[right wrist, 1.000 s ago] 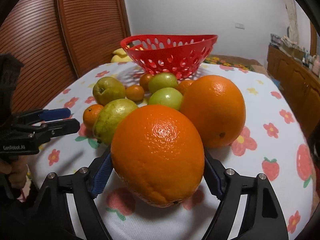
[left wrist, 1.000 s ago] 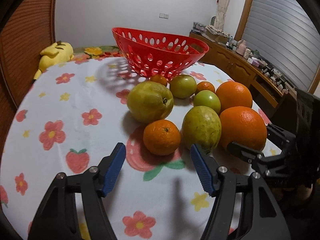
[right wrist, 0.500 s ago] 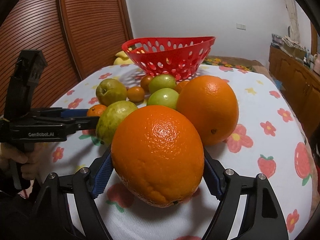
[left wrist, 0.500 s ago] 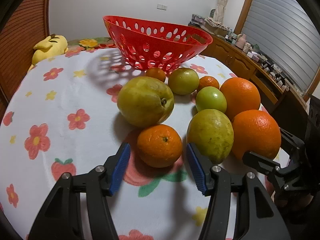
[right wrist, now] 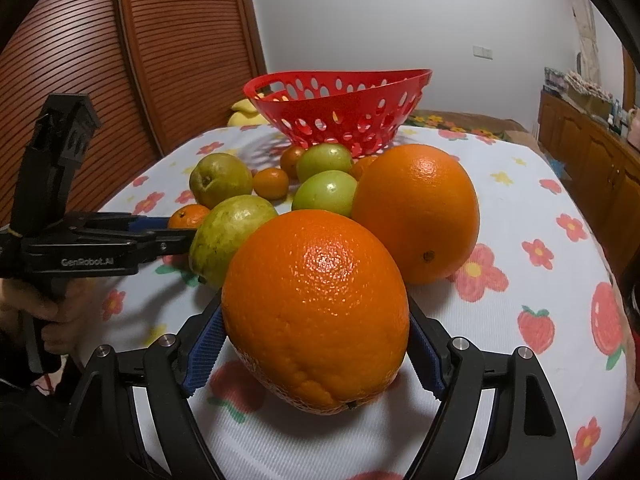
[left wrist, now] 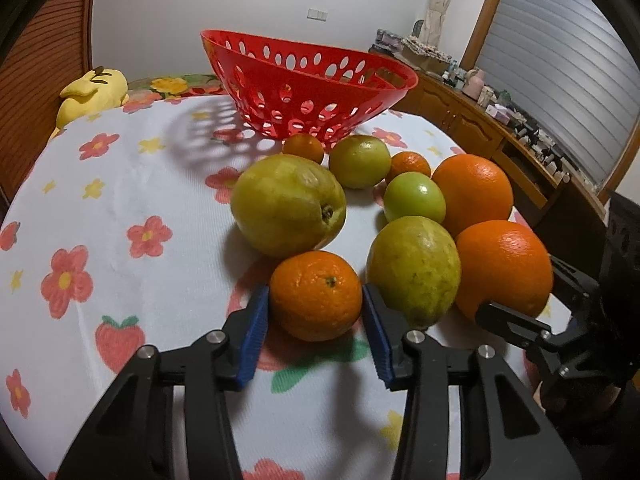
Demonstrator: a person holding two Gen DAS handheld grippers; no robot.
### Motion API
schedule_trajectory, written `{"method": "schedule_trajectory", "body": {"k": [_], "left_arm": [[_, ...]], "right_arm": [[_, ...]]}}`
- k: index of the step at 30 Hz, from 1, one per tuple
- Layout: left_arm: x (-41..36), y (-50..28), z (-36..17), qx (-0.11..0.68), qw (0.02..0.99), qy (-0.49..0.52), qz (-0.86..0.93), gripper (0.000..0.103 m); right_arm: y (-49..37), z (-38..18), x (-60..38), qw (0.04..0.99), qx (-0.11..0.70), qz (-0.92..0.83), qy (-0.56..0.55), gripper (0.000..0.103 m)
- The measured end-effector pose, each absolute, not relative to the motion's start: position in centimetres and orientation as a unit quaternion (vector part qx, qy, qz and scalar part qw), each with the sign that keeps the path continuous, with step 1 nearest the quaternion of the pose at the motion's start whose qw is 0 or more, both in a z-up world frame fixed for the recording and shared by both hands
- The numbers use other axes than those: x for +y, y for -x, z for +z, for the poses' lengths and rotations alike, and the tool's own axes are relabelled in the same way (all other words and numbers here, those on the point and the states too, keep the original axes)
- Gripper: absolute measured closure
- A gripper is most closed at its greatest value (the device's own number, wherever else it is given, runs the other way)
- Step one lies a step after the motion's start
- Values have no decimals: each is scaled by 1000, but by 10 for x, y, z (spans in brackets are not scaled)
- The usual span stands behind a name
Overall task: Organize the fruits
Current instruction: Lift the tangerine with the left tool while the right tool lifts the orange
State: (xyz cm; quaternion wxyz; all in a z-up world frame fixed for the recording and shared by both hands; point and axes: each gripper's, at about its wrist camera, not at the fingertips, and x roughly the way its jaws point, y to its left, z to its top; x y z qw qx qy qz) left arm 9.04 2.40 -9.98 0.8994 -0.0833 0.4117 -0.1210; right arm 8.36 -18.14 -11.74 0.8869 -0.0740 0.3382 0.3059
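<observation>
A red perforated basket (left wrist: pixel 308 80) stands empty at the back of the flowered tablecloth (left wrist: pixel 120 208); it also shows in the right wrist view (right wrist: pixel 344 108). Several fruits lie in front of it. My left gripper (left wrist: pixel 316 320) has its blue pads against both sides of a small tangerine (left wrist: pixel 316 294), which rests on the cloth. My right gripper (right wrist: pixel 316 352) is shut on a large orange (right wrist: pixel 316 308), which also shows in the left wrist view (left wrist: pixel 504 268). A second large orange (right wrist: pixel 416 212) and yellow-green guavas (left wrist: pixel 288 210) (left wrist: pixel 412 270) lie beside them.
Small green fruits (left wrist: pixel 414 202) (left wrist: pixel 360 161) and little tangerines (left wrist: pixel 303 147) sit near the basket. A yellow plush toy (left wrist: pixel 90 92) lies at the far left table edge. A wooden cabinet (left wrist: pixel 500 136) runs along the right; a slatted wooden door (right wrist: pixel 120 60) stands left.
My left gripper moved forward around the small tangerine and its jaws closed in to touch it. My right gripper kept its hold on the large orange.
</observation>
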Motion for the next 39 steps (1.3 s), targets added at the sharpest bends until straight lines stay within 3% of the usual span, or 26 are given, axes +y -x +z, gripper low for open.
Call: {"method": "schedule_trajectory", "body": {"k": [39], "left_arm": [[41, -76, -39, 337, 930, 89, -116, 59]], "right_arm": [[-91, -54, -184, 900, 276, 326, 86, 22]]}}
